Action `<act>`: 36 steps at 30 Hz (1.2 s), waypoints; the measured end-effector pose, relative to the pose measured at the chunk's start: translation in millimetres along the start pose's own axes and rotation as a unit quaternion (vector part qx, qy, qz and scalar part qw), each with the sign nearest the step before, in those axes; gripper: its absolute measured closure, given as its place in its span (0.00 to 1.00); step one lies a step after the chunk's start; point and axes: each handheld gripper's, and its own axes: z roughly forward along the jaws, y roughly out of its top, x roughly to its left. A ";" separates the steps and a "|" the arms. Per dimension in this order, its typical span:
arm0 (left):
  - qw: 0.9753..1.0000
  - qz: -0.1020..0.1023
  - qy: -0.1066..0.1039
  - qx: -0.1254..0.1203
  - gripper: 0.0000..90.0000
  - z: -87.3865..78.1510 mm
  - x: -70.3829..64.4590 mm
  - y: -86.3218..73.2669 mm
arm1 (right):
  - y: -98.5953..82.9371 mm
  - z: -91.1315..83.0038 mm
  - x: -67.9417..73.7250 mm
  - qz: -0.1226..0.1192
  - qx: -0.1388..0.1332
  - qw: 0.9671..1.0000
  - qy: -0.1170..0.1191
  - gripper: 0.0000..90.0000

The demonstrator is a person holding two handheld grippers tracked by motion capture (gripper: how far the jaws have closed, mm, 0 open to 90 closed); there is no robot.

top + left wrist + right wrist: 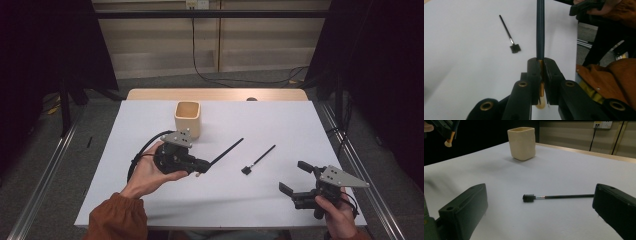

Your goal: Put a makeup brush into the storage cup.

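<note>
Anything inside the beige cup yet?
The beige cup looks empty as far as its upper inside walls show in the high view; its bottom is hidden by the rim. The left gripper holds one brush.

Left tool [541, 82] clamping dark brush [540, 30], small brush [510, 37] beyond

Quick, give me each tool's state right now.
Left tool: shut on the long dark brush, gripped near its bristle end.
Right tool: open, holding nothing; the small flat brush lies on the table ahead.
</note>
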 end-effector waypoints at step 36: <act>0.978 0.057 0.014 0.200 0.94 12.2 -5.6 9.7 | 2.6 5.0 2.9 -0.005 0.016 1.000 0.012 0.00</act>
